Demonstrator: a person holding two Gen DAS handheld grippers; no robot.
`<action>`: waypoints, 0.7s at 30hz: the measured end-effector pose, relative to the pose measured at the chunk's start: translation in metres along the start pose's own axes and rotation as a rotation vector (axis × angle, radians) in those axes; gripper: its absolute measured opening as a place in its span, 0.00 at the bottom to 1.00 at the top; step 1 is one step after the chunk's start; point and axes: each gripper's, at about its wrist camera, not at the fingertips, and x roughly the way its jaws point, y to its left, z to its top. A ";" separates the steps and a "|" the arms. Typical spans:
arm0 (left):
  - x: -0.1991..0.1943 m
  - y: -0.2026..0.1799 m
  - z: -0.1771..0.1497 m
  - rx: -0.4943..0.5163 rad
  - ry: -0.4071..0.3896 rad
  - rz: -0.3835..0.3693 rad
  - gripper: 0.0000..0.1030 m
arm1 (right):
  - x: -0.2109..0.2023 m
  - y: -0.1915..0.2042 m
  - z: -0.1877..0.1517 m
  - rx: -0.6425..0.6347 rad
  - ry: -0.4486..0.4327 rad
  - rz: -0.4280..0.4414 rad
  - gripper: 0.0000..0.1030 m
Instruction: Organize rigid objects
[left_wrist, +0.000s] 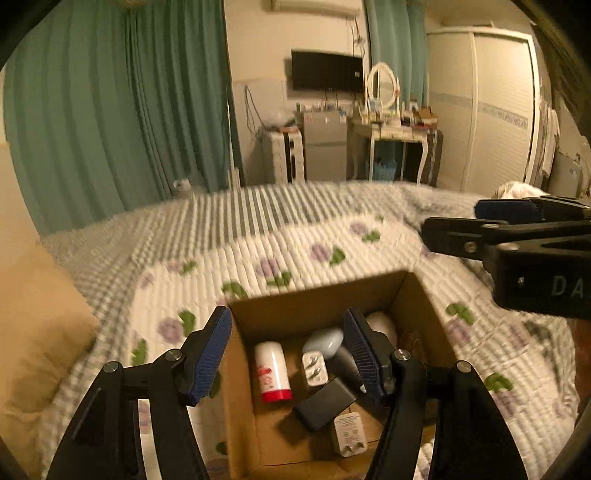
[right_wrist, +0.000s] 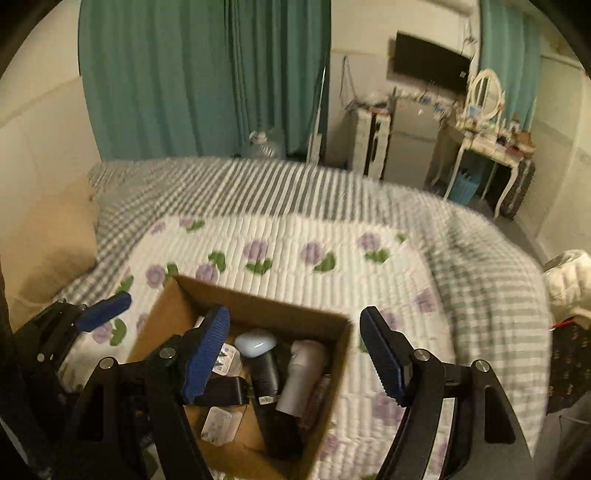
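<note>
**Rigid objects gathered in the box, both tools empty above it**

Rigid objects are seen lying together inside the cardboard box (left_wrist: 321, 295) on the bed (left_wrist: 258, 236). The left tool (left_wrist: 286, 354) is held spread and empty above the opening; the right tool (right_wrist: 295, 354) is likewise spread, gripping nothing. A white tube (left_wrist: 272, 371), black block (left_wrist: 325, 402) and plug adapter (left_wrist: 349, 434) are kept in by the walls. Open quilt surrounds the box.

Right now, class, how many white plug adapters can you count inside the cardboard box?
2 in the cardboard box: one plug adapter lies mid-box beside the white-and-red bottle; the other lies at the near end, by the black block. More may be hidden underneath.
</note>
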 end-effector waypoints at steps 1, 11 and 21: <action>-0.015 0.000 0.005 0.001 -0.024 0.005 0.64 | -0.017 -0.001 0.002 0.004 -0.022 -0.003 0.71; -0.136 0.002 0.019 -0.027 -0.213 0.082 0.66 | -0.173 0.024 -0.014 -0.117 -0.286 -0.088 0.80; -0.176 -0.001 -0.038 -0.082 -0.380 0.102 1.00 | -0.200 0.027 -0.095 -0.009 -0.399 -0.058 1.00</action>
